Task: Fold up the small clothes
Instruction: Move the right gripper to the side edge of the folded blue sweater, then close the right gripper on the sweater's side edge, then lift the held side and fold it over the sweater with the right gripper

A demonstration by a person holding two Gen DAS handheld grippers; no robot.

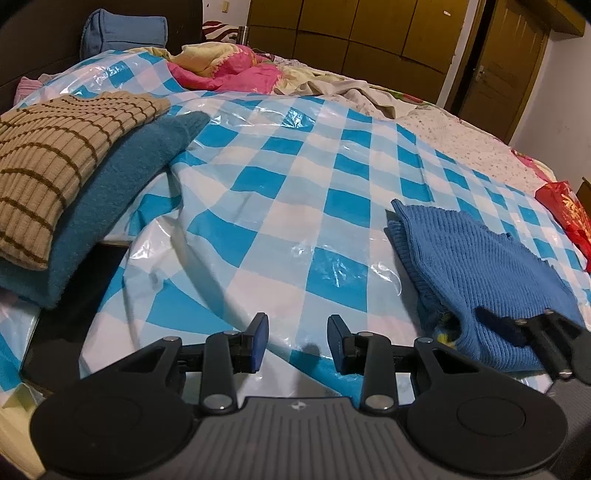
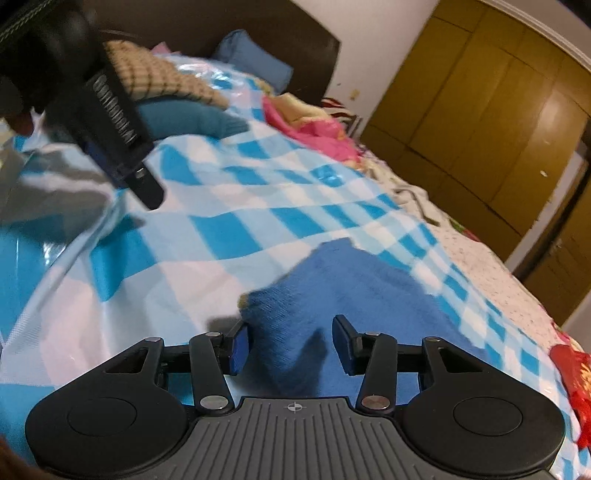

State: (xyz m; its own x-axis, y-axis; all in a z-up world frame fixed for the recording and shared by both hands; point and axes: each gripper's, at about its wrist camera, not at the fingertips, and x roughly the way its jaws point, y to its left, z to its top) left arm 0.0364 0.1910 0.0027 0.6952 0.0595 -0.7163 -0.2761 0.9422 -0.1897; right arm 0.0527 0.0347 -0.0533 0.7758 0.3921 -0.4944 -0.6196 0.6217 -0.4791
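A folded blue knit sweater (image 1: 476,266) lies on the blue-and-white checked plastic sheet (image 1: 295,192) on the bed, at the right in the left wrist view. In the right wrist view the sweater (image 2: 354,295) lies just ahead of my right gripper (image 2: 290,345), which is open with its jaws on either side of the near edge. My left gripper (image 1: 297,341) is open and empty over bare sheet, left of the sweater. The right gripper's fingers (image 1: 546,332) show at the sweater's near corner. The left gripper (image 2: 110,122) shows at the upper left in the right wrist view.
A stack of a tan striped sweater (image 1: 55,155) on a teal one (image 1: 122,192) sits at the left. A pink quilt (image 1: 236,70) and blue pillow (image 1: 122,31) lie at the bed's far end. A red bag (image 1: 569,214) is at the right. Wooden wardrobes (image 2: 480,92) stand behind.
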